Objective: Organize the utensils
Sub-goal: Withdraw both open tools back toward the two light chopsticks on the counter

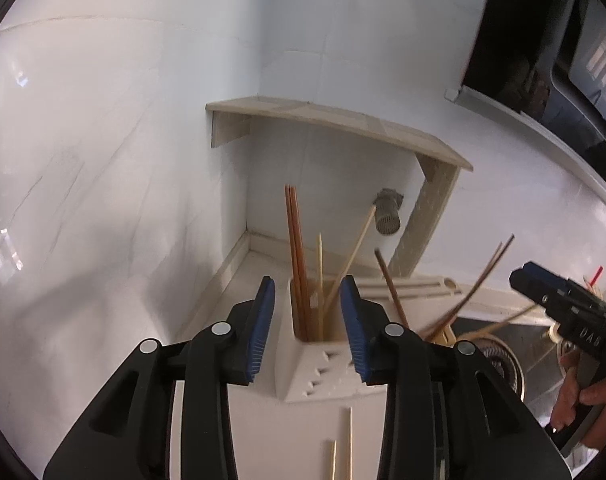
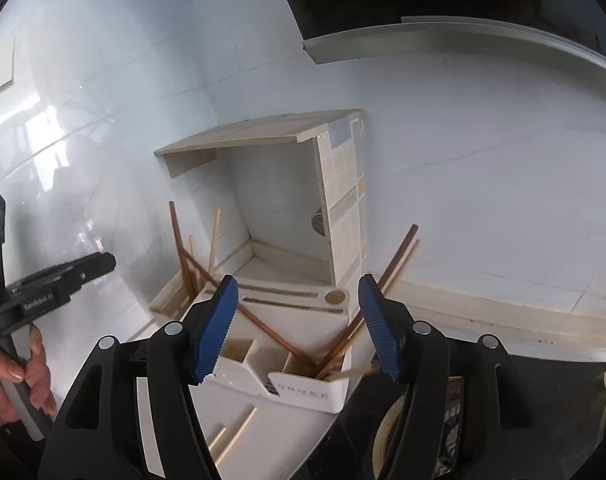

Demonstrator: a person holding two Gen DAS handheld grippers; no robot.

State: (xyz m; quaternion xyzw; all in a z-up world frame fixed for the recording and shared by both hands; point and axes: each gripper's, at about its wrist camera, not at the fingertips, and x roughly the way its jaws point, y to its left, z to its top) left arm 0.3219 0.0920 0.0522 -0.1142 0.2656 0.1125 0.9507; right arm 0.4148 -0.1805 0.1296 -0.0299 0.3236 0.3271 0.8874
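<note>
Both grippers empty: left gripper (image 1: pixel 307 328) jaws part-open, right gripper (image 2: pixel 299 328) jaws wider. Ahead of both, white utensil holder (image 2: pixel 303 390) already holds several chopsticks (image 1: pixel 297 256). Two loose chopsticks (image 1: pixel 349 444) remain on the counter below the left fingers.

Matt white plastic holder (image 2: pixel 303 390), wooden chopsticks (image 1: pixel 297 256), glossy wall tiles (image 2: pixel 483 200).

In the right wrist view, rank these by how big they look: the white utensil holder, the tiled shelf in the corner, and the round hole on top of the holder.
As they look in that view:
1. tiled shelf
2. white utensil holder, though it is nearer the camera, so the ranking of these two is unsure
3. round hole, clearly smallest
</note>
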